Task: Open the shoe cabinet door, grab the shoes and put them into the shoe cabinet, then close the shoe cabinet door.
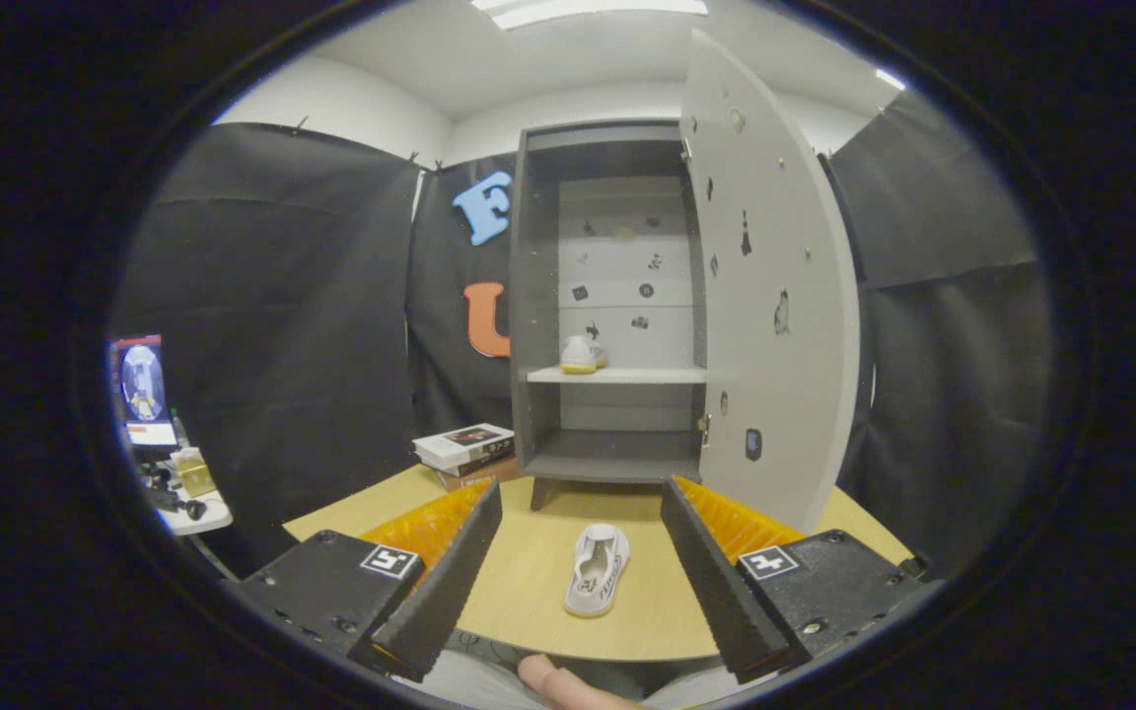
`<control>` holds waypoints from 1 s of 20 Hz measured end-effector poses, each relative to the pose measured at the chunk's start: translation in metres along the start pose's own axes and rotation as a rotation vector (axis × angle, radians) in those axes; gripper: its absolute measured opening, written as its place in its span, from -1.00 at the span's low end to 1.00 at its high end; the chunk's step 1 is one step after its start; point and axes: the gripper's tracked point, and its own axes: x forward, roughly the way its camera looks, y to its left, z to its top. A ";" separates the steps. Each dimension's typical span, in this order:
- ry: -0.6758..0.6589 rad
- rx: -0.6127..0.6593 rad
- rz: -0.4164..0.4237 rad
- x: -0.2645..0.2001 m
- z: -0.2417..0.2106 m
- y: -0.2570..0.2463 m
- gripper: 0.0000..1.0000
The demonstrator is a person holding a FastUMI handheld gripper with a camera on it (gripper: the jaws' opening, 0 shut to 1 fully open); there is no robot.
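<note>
A grey shoe cabinet (538,296) stands at the far side of the wooden table (519,582). Its door (775,296) is swung wide open to the right. One white shoe (583,355) sits on the cabinet's middle shelf (657,375), near the left side. A second white shoe (597,569) lies on the table, toe pointing back at me, between and just ahead of my fingers. My gripper (580,493) is open, fingers spread wide on either side of that shoe, not touching it.
A stack of books (464,449) lies on the table left of the cabinet. A small side table with a phone screen (142,390) and clutter stands at the far left. A person's hand (558,685) shows below the fingers.
</note>
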 end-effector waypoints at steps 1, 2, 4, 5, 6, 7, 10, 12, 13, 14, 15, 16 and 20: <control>0.021 0.005 -0.011 0.013 -0.015 -0.001 1.00; 0.055 0.004 -0.018 0.026 -0.032 -0.001 1.00; 0.136 0.027 -0.009 0.054 -0.067 0.003 1.00; 0.178 0.049 0.002 0.066 -0.083 0.006 1.00; 0.218 0.068 0.008 0.077 -0.099 0.008 1.00; 0.252 0.080 0.012 0.087 -0.113 0.010 1.00; 0.316 0.088 0.004 0.117 -0.148 0.015 1.00; 0.333 0.096 0.002 0.137 -0.163 0.018 1.00; 0.342 0.103 -0.004 0.147 -0.170 0.017 1.00; 0.342 0.109 -0.018 0.155 -0.174 0.015 1.00; 0.330 0.113 -0.030 0.163 -0.175 0.013 1.00; 0.311 0.114 -0.039 0.170 -0.174 0.012 1.00; 0.275 0.095 -0.039 0.196 -0.177 0.017 1.00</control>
